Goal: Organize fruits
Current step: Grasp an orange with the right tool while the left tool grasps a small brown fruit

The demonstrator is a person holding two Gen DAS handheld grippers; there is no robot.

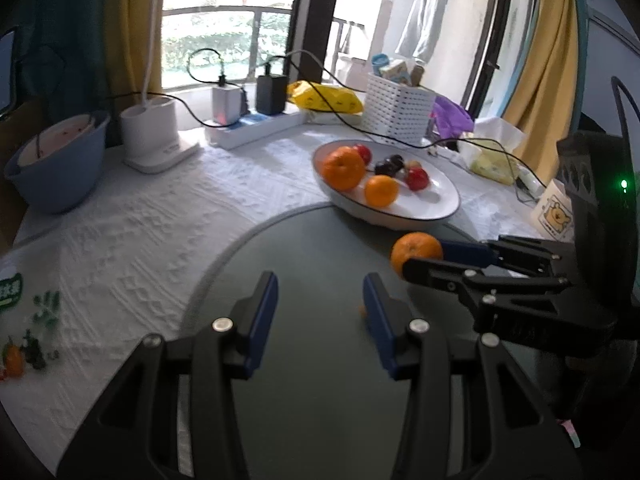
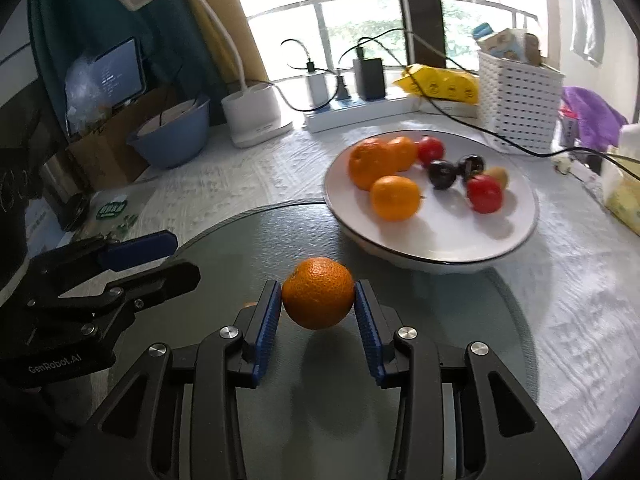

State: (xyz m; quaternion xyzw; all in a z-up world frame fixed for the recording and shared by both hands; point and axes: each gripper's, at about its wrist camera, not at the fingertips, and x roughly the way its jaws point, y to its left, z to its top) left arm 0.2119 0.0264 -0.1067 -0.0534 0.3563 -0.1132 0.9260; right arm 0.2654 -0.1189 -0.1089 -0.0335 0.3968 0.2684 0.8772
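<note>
An orange mandarin (image 2: 318, 298) sits between the blue pads of my right gripper (image 2: 317, 312), which is shut on it just above the dark round glass disc (image 2: 440, 320). From the left wrist view the same mandarin (image 1: 414, 250) shows at the tip of the right gripper (image 1: 434, 260), close to the near rim of the white plate (image 1: 432, 200). The plate (image 2: 460, 232) holds three oranges, two red fruits, two dark plums and a brownish fruit. My left gripper (image 1: 320, 316) is open over the disc with nothing between its fingers; the left gripper (image 2: 170, 262) lies left of the mandarin.
A blue bowl (image 1: 56, 168), a white lamp base (image 1: 154, 140) and a power strip with chargers (image 1: 256, 128) line the back. A white basket (image 1: 396, 108) and a yellow bag (image 1: 324, 98) stand behind the plate. Black cables (image 1: 400, 136) cross the tablecloth; a bear mug (image 1: 554, 212) is at right.
</note>
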